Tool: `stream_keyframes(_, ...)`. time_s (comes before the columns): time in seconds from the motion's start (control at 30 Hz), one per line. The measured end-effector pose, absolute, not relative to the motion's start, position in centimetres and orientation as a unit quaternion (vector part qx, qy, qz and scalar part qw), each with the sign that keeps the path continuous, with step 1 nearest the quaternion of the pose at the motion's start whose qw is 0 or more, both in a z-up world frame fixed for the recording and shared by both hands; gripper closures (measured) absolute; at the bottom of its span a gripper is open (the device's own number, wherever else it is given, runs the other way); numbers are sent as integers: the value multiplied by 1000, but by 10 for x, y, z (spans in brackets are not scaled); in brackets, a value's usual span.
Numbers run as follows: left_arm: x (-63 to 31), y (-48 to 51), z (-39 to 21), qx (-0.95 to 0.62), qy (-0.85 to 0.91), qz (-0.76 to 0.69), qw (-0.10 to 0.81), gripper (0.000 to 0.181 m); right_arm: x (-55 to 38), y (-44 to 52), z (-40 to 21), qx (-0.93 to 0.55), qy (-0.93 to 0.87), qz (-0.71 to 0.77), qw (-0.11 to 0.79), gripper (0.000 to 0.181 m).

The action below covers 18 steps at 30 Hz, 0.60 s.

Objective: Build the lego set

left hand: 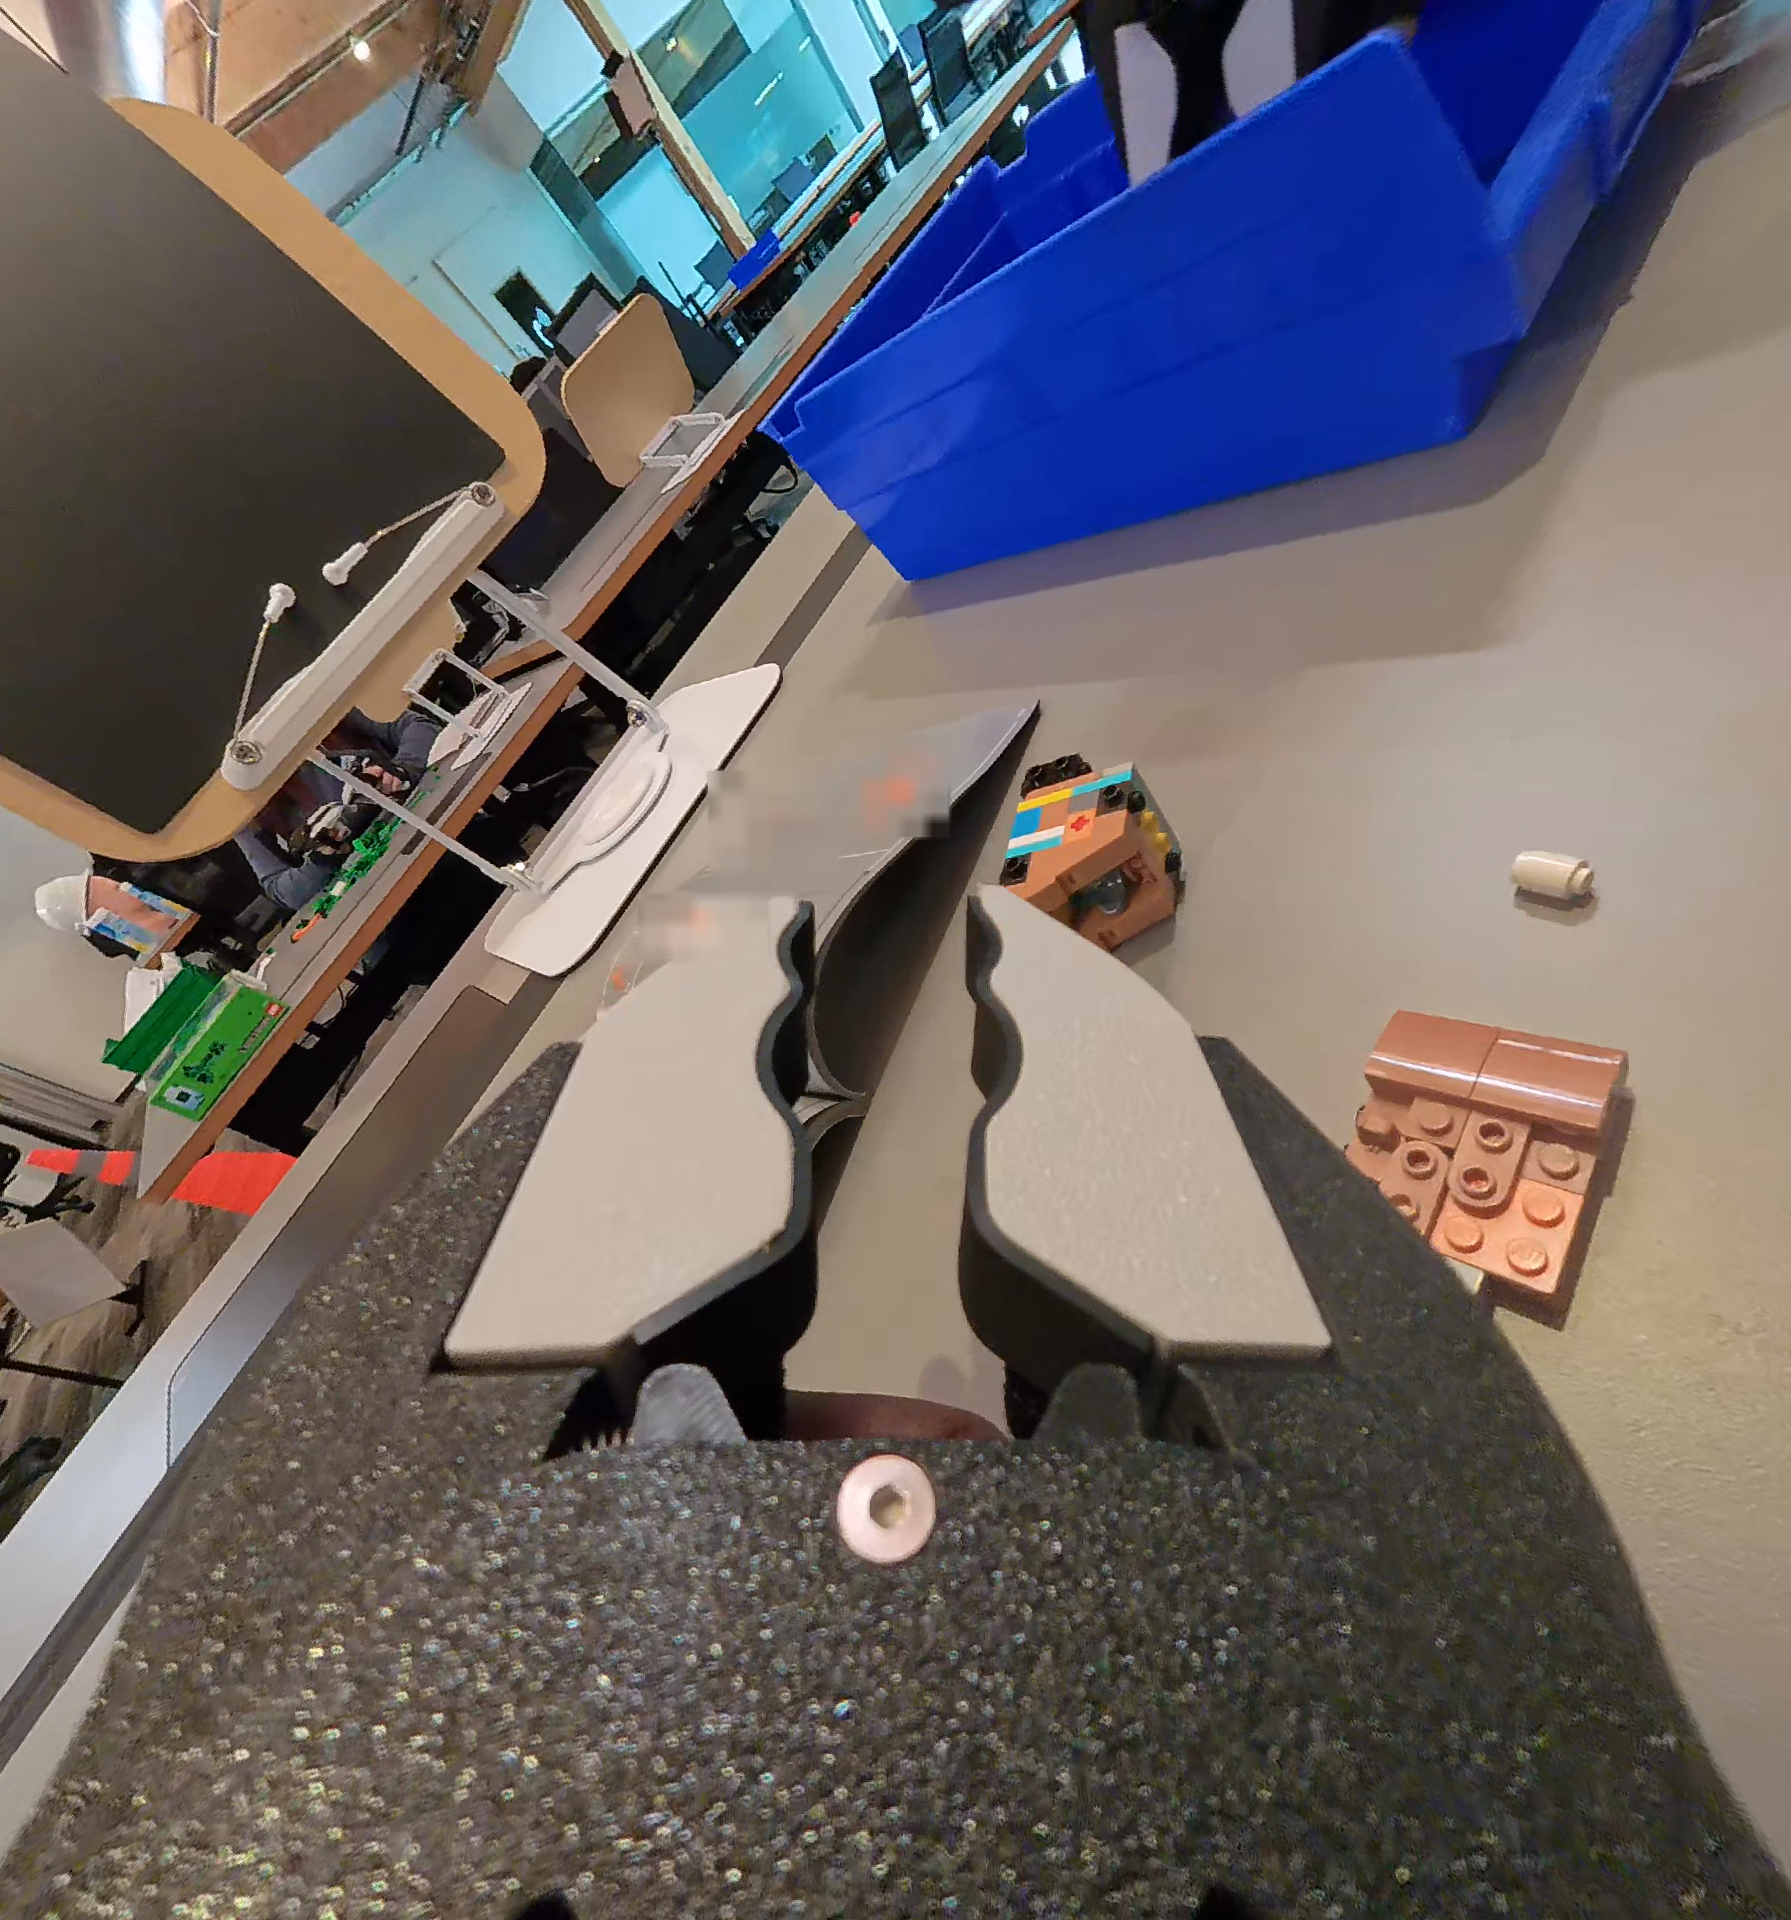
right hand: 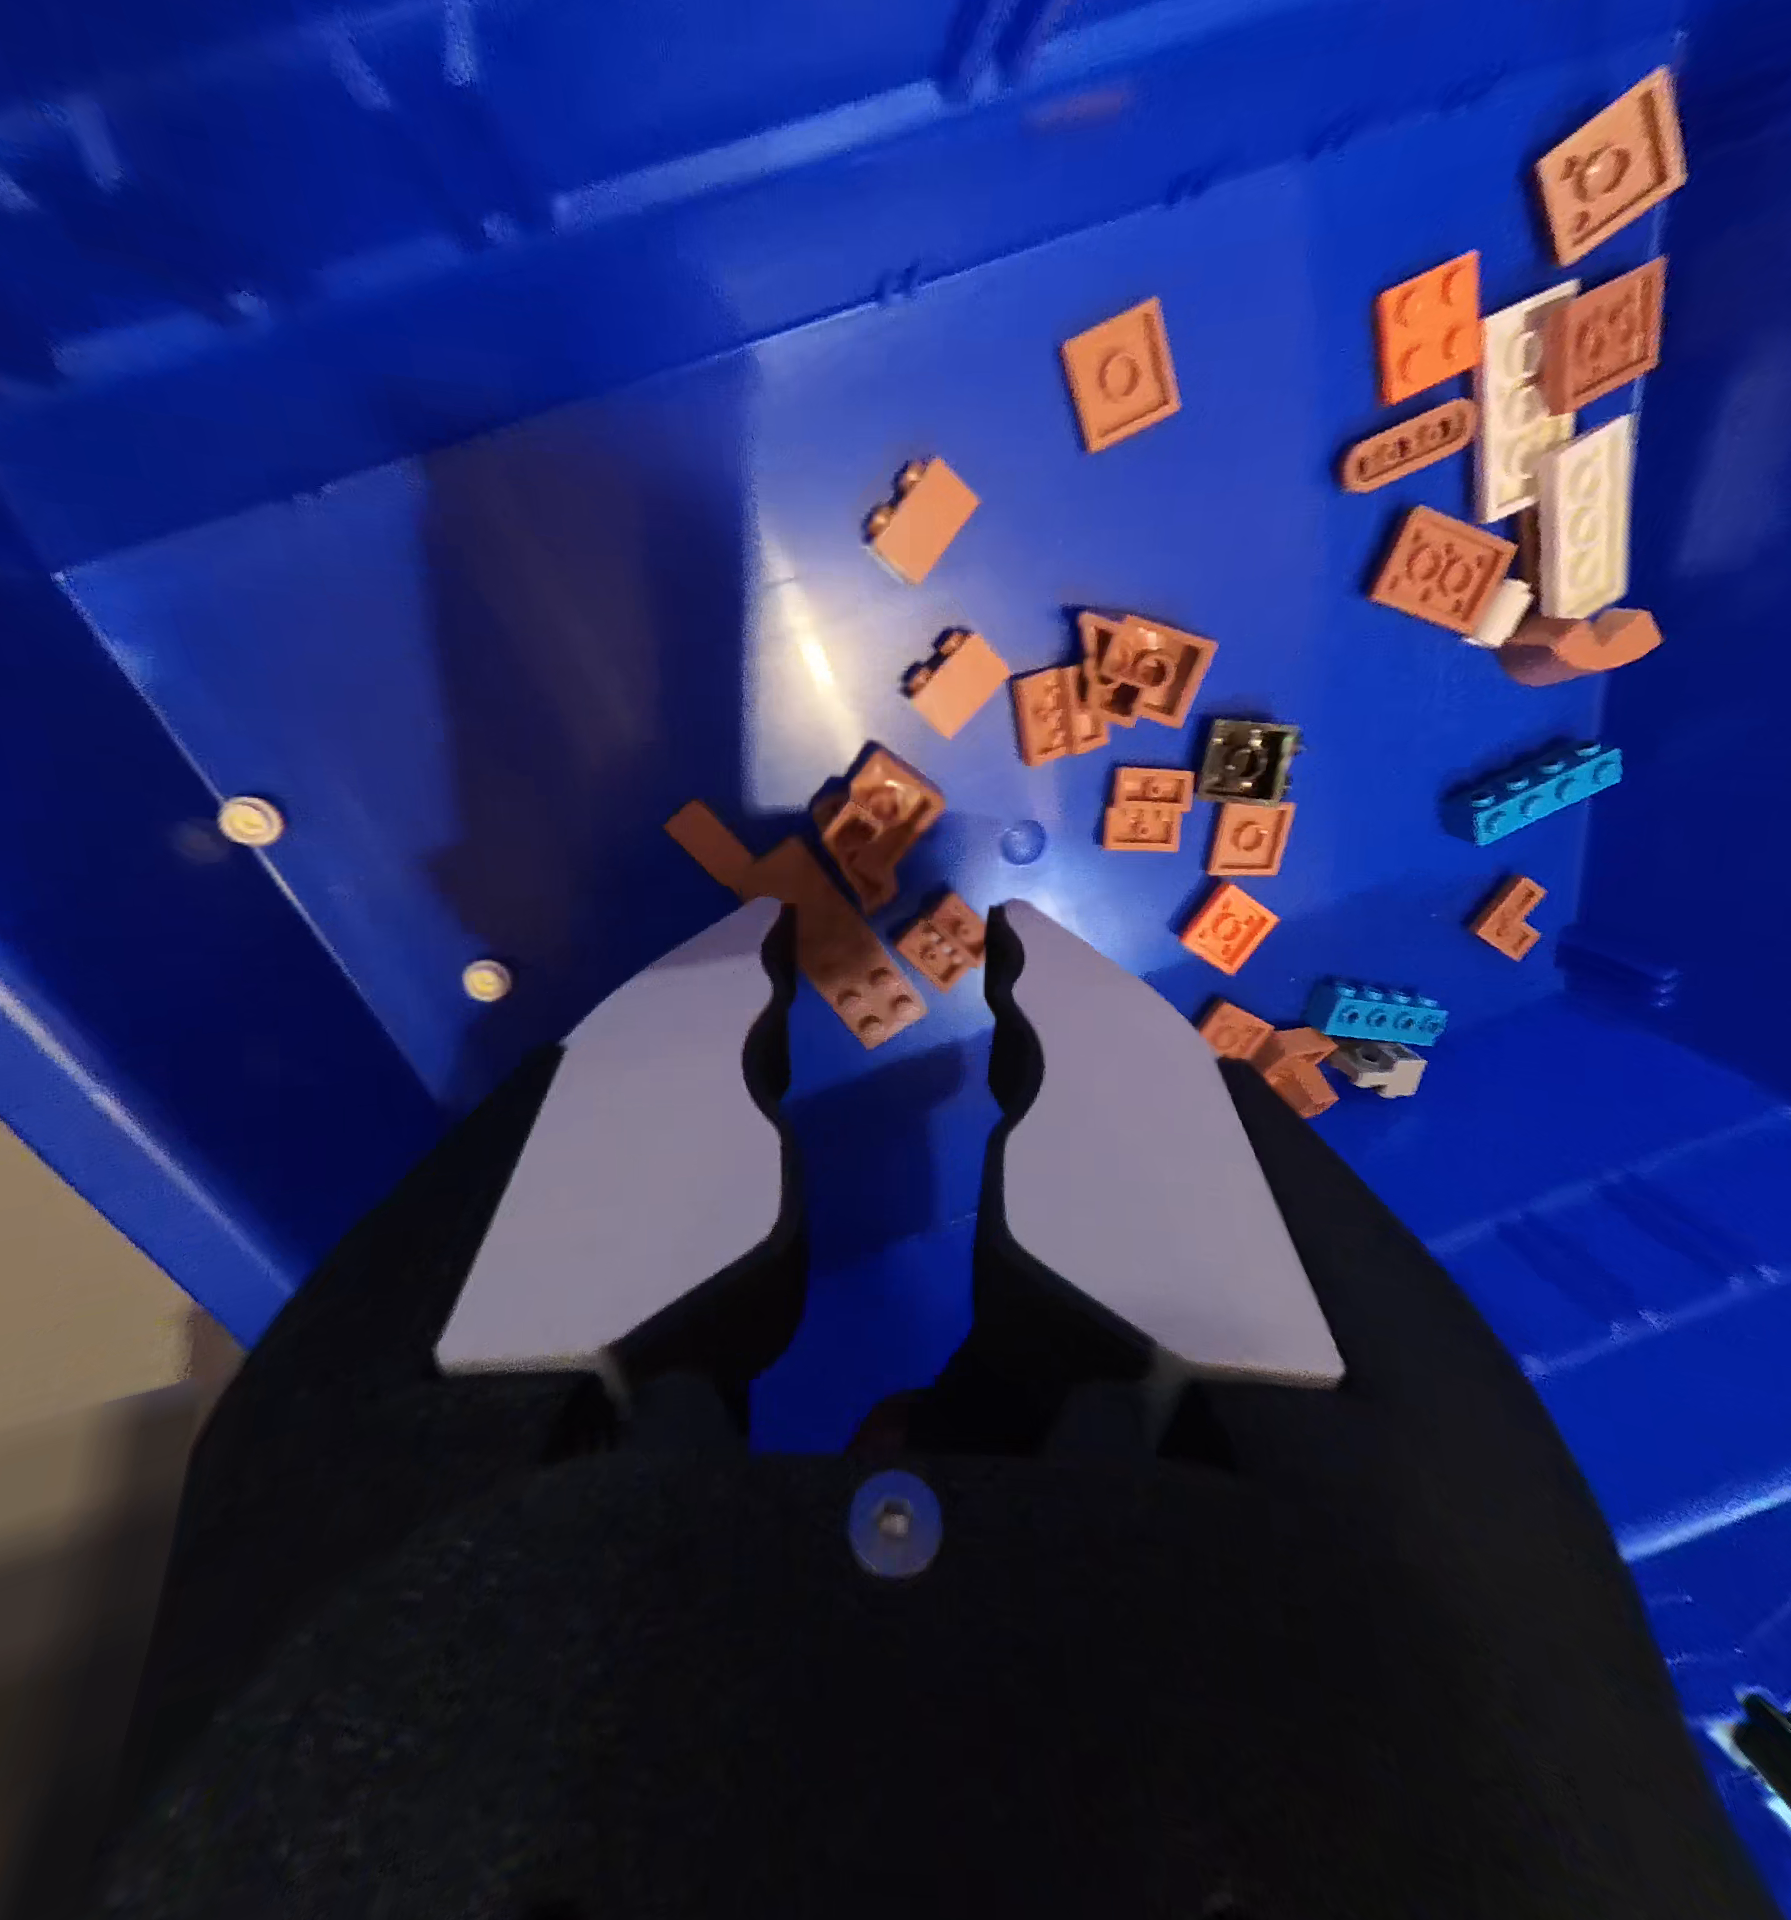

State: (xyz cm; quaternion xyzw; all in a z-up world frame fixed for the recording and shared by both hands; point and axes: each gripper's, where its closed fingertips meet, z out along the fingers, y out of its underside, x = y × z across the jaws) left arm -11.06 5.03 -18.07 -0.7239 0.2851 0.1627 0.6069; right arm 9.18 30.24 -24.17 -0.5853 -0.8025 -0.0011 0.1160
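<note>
My left gripper [left hand: 889, 920] is open and empty, low over the grey table. To its right lie a brown studded lego assembly [left hand: 1483, 1153], a small multicoloured lego build [left hand: 1093, 852] and a small white round piece [left hand: 1551, 871]. My right gripper [right hand: 889, 920] is open and empty inside a blue bin [right hand: 558, 644], above its floor. Several loose brown lego plates lie there; a long brown plate [right hand: 849, 971] and a small brown plate [right hand: 941, 940] sit just ahead of the fingertips. Orange, white and light blue bricks [right hand: 1535, 790] lie farther right.
Blue bins [left hand: 1182, 343] stand at the back of the table in the left wrist view. A dark booklet [left hand: 932, 862] and a white stand base [left hand: 642, 810] lie ahead of the left gripper near the table's edge. Other desks and a person are beyond. The tips of one gripper are about 35 centimetres away from the tips of the other. The small white round piece [left hand: 1551, 871] is closer to my left gripper, around 11 centimetres from its tips; the right tips are 30 centimetres off.
</note>
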Motion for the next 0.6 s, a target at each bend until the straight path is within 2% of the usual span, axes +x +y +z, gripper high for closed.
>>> stream_keyframes(0.2, -109, 50, -179, -722, 290, 168, 606, 153, 67, 327, -222, -574, -805, 14, 149, 147)
stream_keyframes(0.6, -113, 49, -178, -721, 287, 174, 606, 154, 44, 330, -255, -560, -825, 18, 76, 150)
